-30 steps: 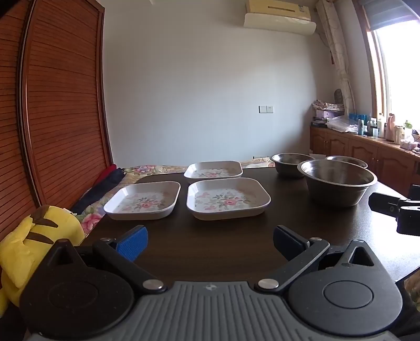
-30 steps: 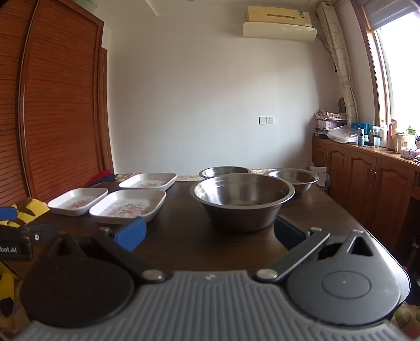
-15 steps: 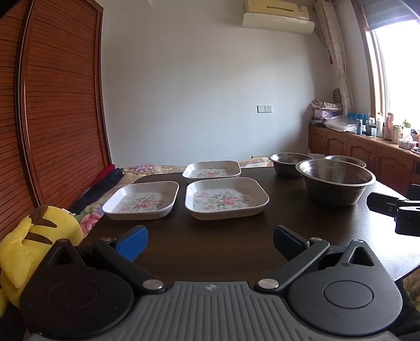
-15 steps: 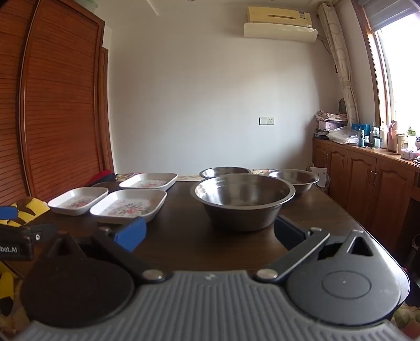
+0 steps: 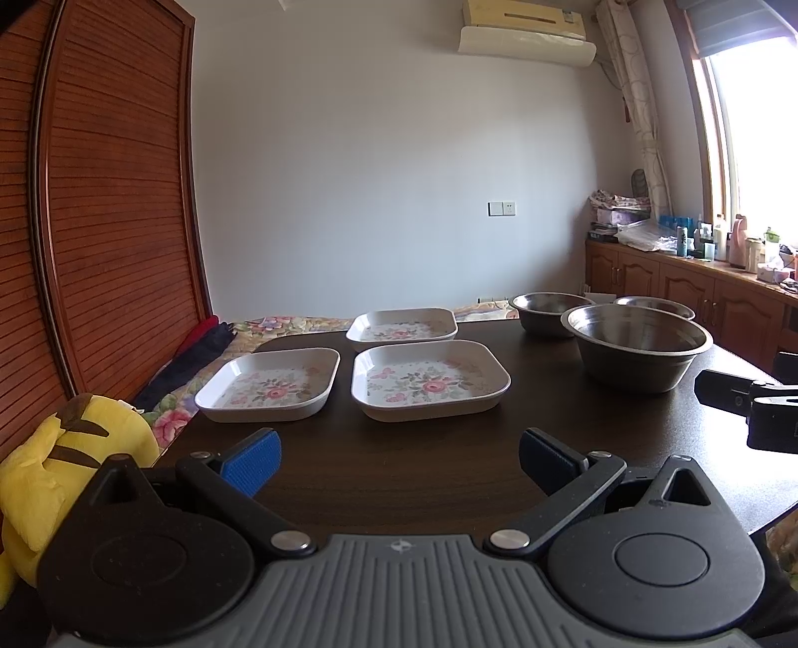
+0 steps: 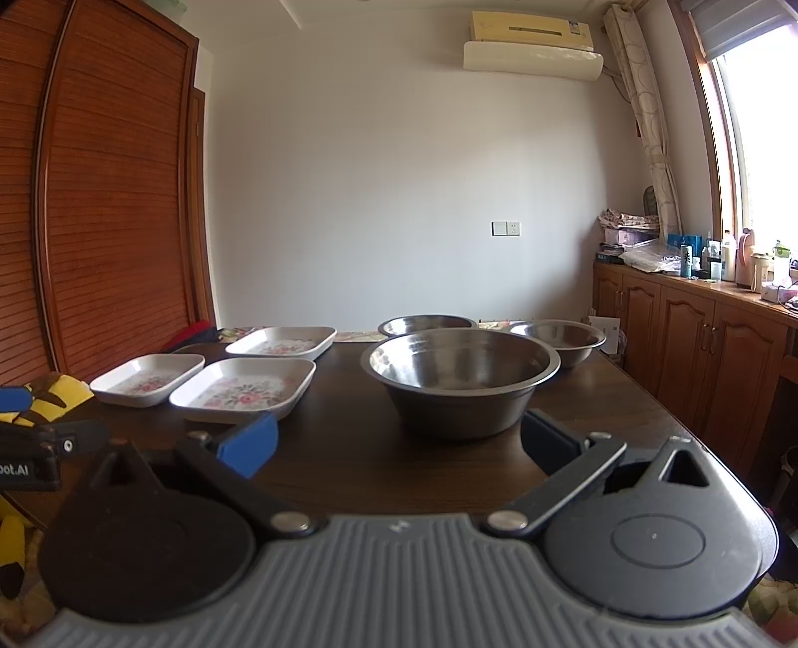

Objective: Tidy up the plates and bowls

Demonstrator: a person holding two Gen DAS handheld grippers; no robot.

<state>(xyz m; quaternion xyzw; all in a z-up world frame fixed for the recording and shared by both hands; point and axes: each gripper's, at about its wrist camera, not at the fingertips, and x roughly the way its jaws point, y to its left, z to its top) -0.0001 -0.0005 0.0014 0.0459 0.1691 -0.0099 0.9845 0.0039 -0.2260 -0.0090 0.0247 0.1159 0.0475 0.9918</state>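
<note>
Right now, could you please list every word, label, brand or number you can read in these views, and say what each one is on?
"oot.AI": white letters on the black body of the left gripper, cut off at the right wrist view's edge, so the word is incomplete.
Air conditioner: small markings on its upper casing, too blurred to read.
Bottles on the counter: labels too small to read.
Floral plates and steel bowls: no text visible.

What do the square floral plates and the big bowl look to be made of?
Floral plates: probably melamine or glazed ceramic; smooth white surface with a printed rose pattern and a soft sheen. Big bowl: metal, likely stainless steel; grey brushed wall, and reflective highlights inside.
</note>
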